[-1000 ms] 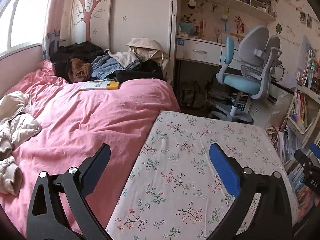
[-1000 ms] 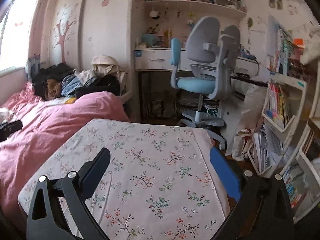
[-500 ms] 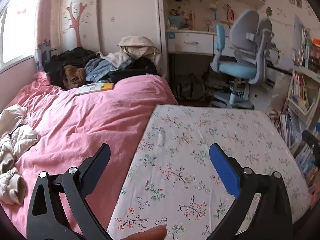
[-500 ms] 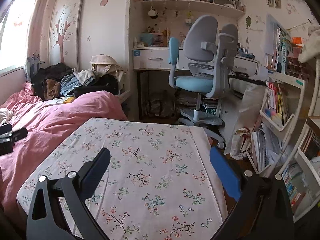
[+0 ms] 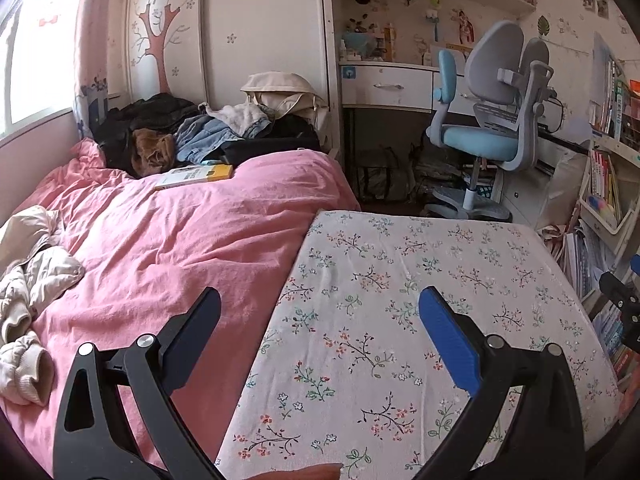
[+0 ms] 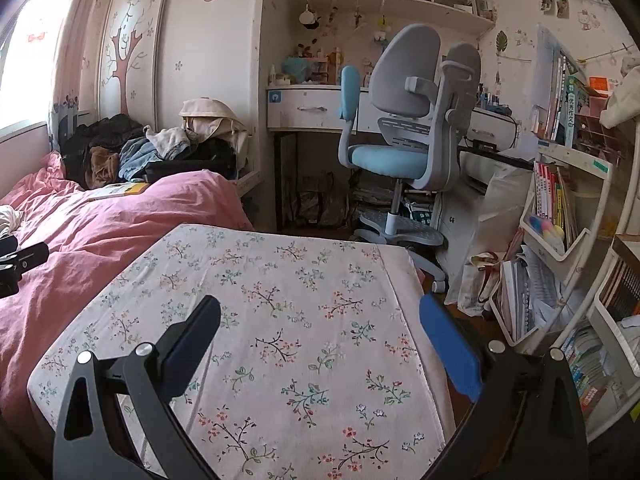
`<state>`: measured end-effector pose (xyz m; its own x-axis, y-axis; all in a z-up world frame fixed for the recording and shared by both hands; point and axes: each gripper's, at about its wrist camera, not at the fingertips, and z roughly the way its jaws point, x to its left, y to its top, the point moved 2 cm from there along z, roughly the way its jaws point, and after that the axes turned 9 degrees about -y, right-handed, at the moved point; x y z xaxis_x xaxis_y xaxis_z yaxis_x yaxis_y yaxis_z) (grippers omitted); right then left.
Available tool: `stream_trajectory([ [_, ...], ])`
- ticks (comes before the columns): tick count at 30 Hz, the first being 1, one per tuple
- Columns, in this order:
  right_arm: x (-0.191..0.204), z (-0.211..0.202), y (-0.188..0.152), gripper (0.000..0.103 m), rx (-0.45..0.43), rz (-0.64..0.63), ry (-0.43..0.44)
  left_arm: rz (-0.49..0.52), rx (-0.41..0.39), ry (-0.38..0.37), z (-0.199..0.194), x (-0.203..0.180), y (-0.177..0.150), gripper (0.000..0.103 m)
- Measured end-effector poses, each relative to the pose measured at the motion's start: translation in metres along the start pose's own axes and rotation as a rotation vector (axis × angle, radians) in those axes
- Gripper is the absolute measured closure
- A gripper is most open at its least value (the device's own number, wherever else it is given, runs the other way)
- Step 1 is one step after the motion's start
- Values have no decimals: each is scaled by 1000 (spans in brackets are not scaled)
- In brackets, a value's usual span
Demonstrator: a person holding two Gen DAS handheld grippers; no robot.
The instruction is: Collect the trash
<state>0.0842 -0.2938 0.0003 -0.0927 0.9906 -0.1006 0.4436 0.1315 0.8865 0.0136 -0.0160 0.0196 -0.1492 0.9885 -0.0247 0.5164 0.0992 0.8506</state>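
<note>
The pink bed is filling the left of both views, and butting against its right side the floral tabletop is lying bare, nothing on its cloth to pick up. Beyond the tabletop's far edge the blue chair is standing at the desk, and to the tabletop's right a crowded bookshelf is leaning in. At the far end of the bed a clothes pile is heaped against the wall, with a yellow book lying just in front of it and a white jacket crumpled at the bed's left edge.

The left claw is hovering wide open and empty over the seam between bed and tabletop; the right claw is hanging just as wide and empty above the tabletop. No trash is showing anywhere, and no bin or bag either. So the collecting looks barely begun: both claws are only scanning, with everything left to find, grab and drop.
</note>
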Motion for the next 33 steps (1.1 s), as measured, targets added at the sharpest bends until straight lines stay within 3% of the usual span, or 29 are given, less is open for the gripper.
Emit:
stream_trajectory([
  [33, 2, 0, -1, 8, 2, -17, -2, 7, -8, -5, -3, -2, 1, 7],
])
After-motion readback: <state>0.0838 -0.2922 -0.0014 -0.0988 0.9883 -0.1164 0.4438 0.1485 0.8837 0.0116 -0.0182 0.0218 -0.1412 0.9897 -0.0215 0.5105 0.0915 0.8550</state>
